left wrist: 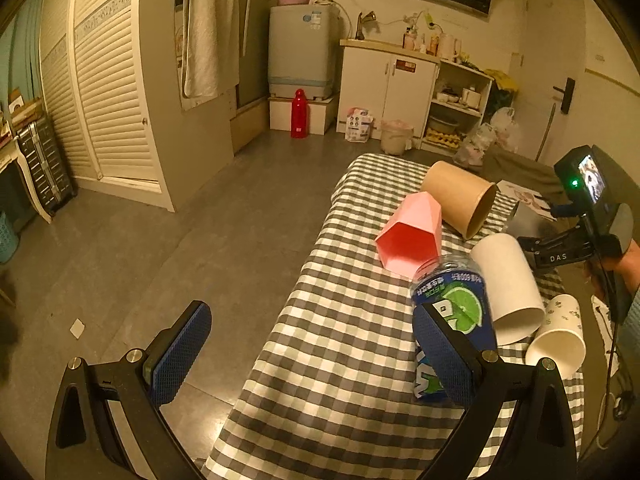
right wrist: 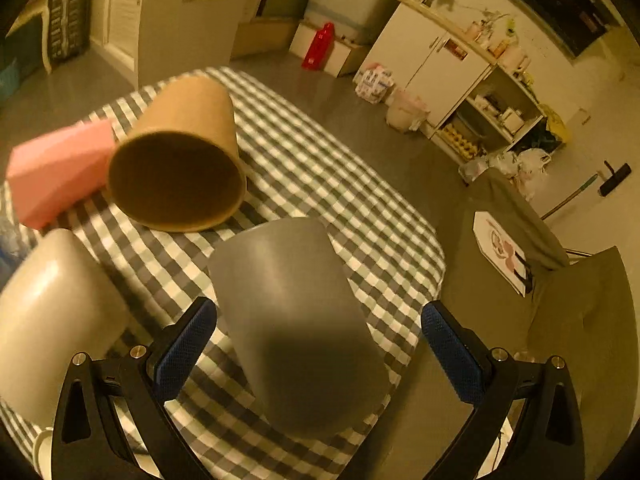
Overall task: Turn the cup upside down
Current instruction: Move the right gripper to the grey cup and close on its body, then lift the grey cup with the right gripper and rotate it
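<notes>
Several cups lie on their sides on a checked tablecloth (left wrist: pixel 340 340): a pink faceted cup (left wrist: pixel 412 236), a brown paper cup (left wrist: pixel 460 200), a white cup (left wrist: pixel 508 280) and a small printed cup (left wrist: pixel 560 332). A grey cup (right wrist: pixel 296 320) lies on its side between the open fingers of my right gripper (right wrist: pixel 320 344), base pointing away, not gripped. My left gripper (left wrist: pixel 316 356) is open and empty, over the table's left edge; its right finger (left wrist: pixel 444 356) is beside a blue-labelled bottle (left wrist: pixel 456 308). The right gripper also shows in the left wrist view (left wrist: pixel 580 236).
The brown cup (right wrist: pixel 180 164), pink cup (right wrist: pixel 60 168) and white cup (right wrist: pixel 52 316) lie left of the grey cup. The table's right edge drops to a draped chair (right wrist: pixel 520 240). A cabinet (left wrist: pixel 388 84), washer (left wrist: pixel 300 52) and red bottle (left wrist: pixel 299 114) stand beyond the floor.
</notes>
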